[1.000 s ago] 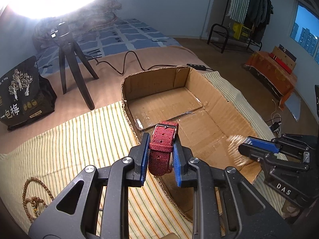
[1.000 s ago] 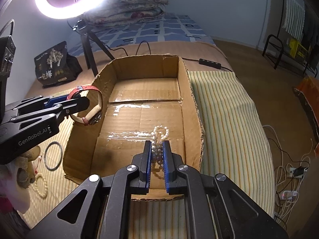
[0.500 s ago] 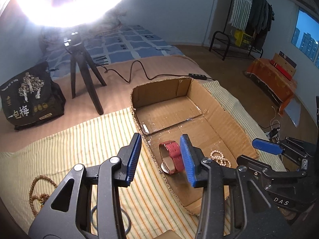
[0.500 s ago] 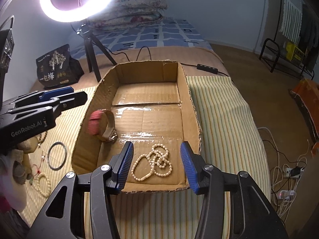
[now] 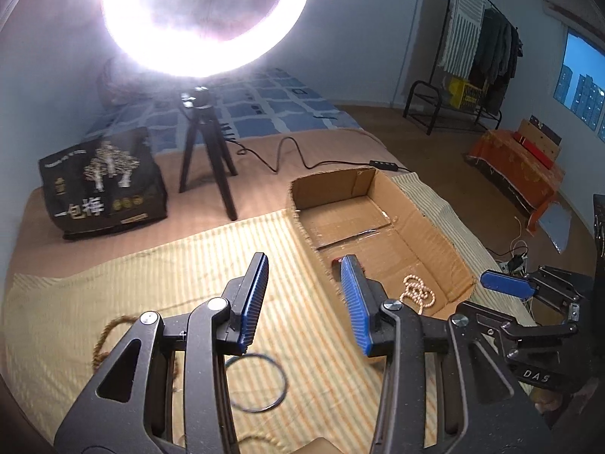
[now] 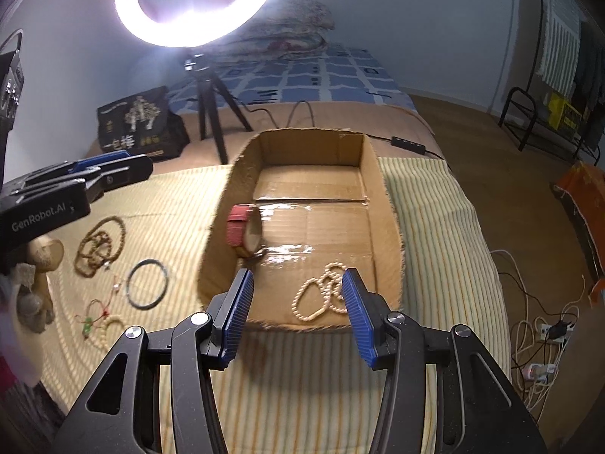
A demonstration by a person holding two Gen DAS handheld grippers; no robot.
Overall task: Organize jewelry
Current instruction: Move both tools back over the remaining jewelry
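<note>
Lying boxed, pearl necklace (image 6: 321, 295), beyond fingers (image 6: 236, 314)

light: ring light (image 5: 206, 19) on black tripod (image 5: 206, 151), v. bright, glare
walls: plain pale blue-grey
floor: brown wood (image 6: 491, 159)
window: far right, night, lit towers outside (image 5: 580, 87)
furniture: bed w/ blue check cover (image 5: 272, 113); black clothes rack (image 5: 476, 64) w/ hung garments; low stand under orange cloth (image 5: 518, 166)
bedside: black printed bag (image 5: 102, 185)

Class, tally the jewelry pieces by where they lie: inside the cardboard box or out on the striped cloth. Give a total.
Inside the cardboard box: 2 (red-strapped watch, white pearl necklace)
On the striped cloth: 3 (brown wooden bead string, black ring bangle, pale bead bracelet with red cord)
Total: 5
</note>
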